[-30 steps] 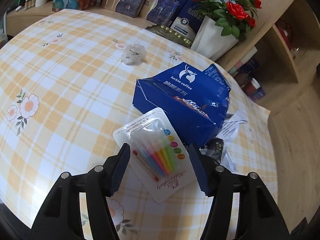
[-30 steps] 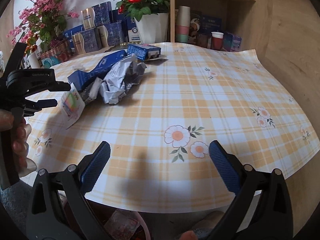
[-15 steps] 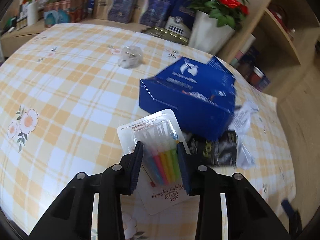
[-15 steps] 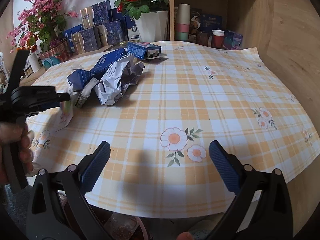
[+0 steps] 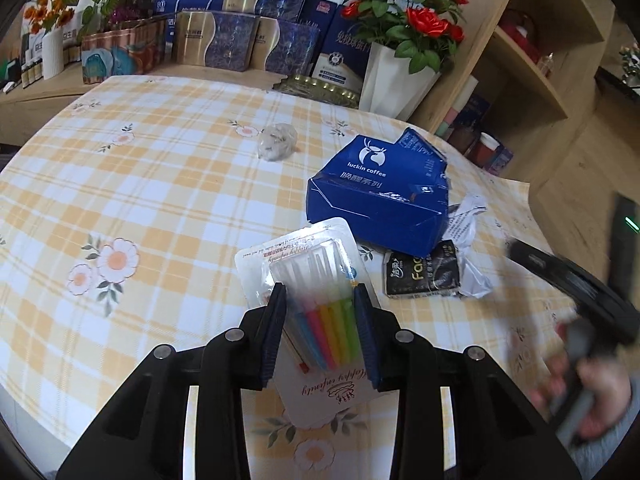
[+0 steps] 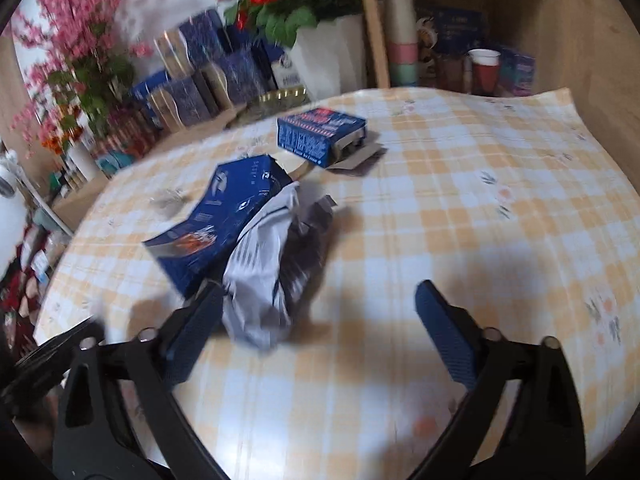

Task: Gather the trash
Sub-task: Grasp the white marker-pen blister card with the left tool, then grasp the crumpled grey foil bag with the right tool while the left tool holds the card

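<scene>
My left gripper [image 5: 318,300] is shut on a blister pack of coloured candles [image 5: 316,308] and holds it above the table's near edge. Beyond it lie a blue Luckin coffee box [image 5: 376,200], a black wrapper [image 5: 422,276], crumpled white paper [image 5: 472,216] and a small clear plastic wad [image 5: 277,142]. My right gripper [image 6: 316,312] is open over the table. Crumpled white-grey paper [image 6: 272,276] lies next to its left finger, with the blue coffee box [image 6: 220,224] behind. A smaller blue carton [image 6: 320,136] lies farther back.
The checked tablecloth [image 5: 140,184] covers a round table. Behind it stand gift boxes [image 5: 240,36], a white vase of red roses [image 5: 396,72] and wooden shelves [image 5: 532,64] with cups. The right gripper and the hand show blurred at the right [image 5: 580,320] of the left wrist view.
My left gripper closed on the candle pack and lifted it. My right gripper moved forward and left, up to the crumpled paper and the blue box.
</scene>
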`<action>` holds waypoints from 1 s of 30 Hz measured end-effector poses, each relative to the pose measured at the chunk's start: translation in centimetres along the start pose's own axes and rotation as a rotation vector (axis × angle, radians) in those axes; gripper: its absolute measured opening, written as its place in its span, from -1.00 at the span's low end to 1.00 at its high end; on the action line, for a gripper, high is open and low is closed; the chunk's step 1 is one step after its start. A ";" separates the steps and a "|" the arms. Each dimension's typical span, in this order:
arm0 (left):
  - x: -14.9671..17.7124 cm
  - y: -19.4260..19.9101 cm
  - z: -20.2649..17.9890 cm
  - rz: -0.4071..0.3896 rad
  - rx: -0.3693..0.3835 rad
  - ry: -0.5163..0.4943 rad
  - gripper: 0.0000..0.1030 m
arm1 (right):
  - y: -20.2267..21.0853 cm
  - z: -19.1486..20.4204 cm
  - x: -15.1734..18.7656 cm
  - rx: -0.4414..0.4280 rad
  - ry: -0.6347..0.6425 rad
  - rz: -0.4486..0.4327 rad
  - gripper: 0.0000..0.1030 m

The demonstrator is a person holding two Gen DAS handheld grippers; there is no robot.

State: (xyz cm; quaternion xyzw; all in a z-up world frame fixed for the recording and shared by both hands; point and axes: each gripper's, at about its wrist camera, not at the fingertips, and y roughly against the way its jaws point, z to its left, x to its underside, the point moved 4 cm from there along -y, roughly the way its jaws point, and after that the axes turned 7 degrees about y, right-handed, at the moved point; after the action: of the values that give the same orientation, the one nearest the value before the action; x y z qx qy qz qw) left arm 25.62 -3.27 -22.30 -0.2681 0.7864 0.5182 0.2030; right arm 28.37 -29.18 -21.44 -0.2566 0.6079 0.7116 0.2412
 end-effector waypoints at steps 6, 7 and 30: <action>0.3 1.8 0.9 -0.021 0.007 -0.023 -0.35 | -4.3 0.9 -1.7 -0.028 -0.018 0.074 0.70; 0.4 1.9 1.0 -0.020 0.007 -0.022 -0.35 | -4.7 1.0 -1.9 -0.039 -0.026 0.076 0.68; 1.8 4.5 0.3 -0.027 0.041 -0.073 -0.35 | 3.0 0.7 -0.8 -0.113 -0.052 -0.098 -0.81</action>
State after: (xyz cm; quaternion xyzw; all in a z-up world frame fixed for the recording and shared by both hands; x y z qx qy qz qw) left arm 21.38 -1.91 -20.31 -0.2552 0.7854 0.5085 0.2439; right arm 26.95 -28.97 -18.57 -0.2805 0.5471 0.7385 0.2768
